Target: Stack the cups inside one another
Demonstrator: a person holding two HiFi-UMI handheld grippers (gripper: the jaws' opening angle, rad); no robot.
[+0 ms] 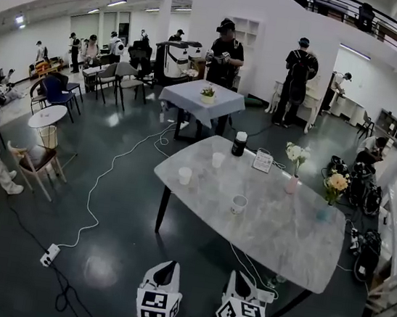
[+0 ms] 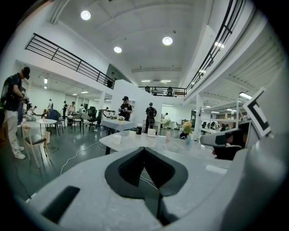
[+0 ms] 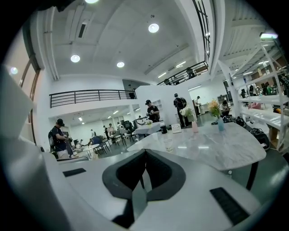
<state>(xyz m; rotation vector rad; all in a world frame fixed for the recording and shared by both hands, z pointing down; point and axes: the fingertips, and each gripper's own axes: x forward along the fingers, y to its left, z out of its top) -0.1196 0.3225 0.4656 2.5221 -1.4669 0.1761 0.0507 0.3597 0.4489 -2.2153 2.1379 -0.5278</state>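
Observation:
Three small white cups stand apart on the marble table: one at the left edge, one further back and one nearer the middle. Both grippers hover over the dark floor well short of the table's near edge, pointing toward it. My left gripper has its jaws together with nothing between them, as the left gripper view also shows. My right gripper is likewise shut and empty. In the right gripper view a cup stands straight ahead on the table.
On the table's far side stand a dark jar, a small card and two flower vases. A white cable and power strip lie on the floor at left. Chairs, other tables and several people fill the hall beyond.

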